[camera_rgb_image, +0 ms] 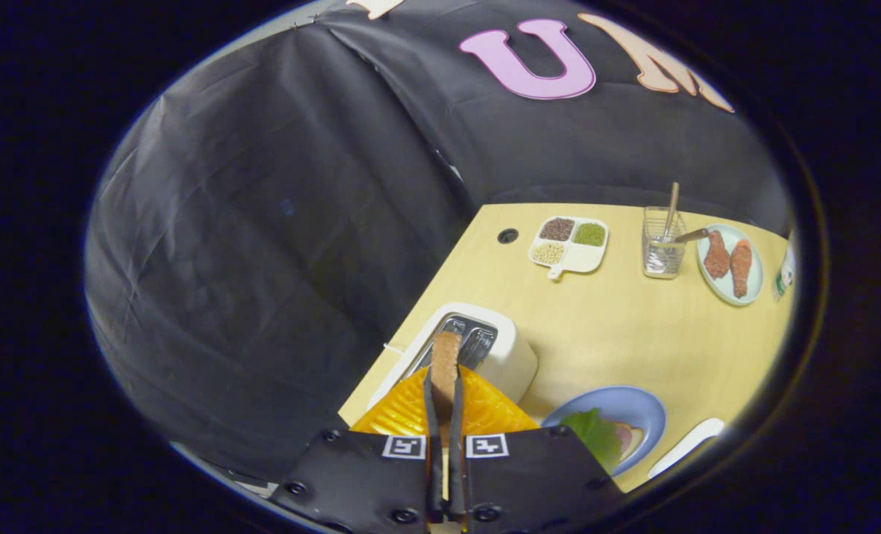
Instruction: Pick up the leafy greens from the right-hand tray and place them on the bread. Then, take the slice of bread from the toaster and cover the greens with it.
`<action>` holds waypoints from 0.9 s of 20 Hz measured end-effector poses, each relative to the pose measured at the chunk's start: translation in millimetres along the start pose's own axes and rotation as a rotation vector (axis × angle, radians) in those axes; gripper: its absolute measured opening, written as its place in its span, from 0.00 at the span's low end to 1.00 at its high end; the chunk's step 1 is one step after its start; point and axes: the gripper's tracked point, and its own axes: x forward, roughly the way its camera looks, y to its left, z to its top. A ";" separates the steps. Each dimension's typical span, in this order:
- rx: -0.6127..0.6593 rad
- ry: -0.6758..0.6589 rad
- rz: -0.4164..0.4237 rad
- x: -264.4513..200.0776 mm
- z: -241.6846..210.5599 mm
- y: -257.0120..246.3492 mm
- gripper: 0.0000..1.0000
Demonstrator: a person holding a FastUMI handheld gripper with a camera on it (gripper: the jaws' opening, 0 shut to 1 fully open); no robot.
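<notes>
Pale wood worktop (618, 326), booth corner. White toaster (485, 348) just ahead of tool, slots up. Blue plate (644, 411) beside toaster, carrying leafy greens (592, 434) already laid over bread. Further back: divided dish of grains (570, 245), wire holder (663, 245), plate of chicken pieces (730, 263). Tool (445, 386) narrowed, both fingers pressed on bread slice (446, 360), held edge-on above toaster slot. Slice likely light, stiff, crumbly at crust; grip flat faces, mid-slice, gentle squeeze. Next: carry over to plate, lay flat over greens.
</notes>
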 end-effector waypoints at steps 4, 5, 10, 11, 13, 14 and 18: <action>0.008 -0.023 0.013 -17.7 0.9 -3.2 0.06; 0.001 -0.026 0.015 -22.5 1.4 -5.5 0.06; 0.020 -0.028 0.003 -36.2 -6.0 -25.1 0.06; 0.029 -0.024 0.000 -37.3 -8.6 -31.0 0.06; 0.046 -0.013 -0.010 -39.9 -15.5 -43.6 0.06; 0.058 -0.007 -0.012 -39.4 -18.8 -48.7 0.06; 0.091 0.009 -0.016 -39.1 -31.5 -66.4 0.06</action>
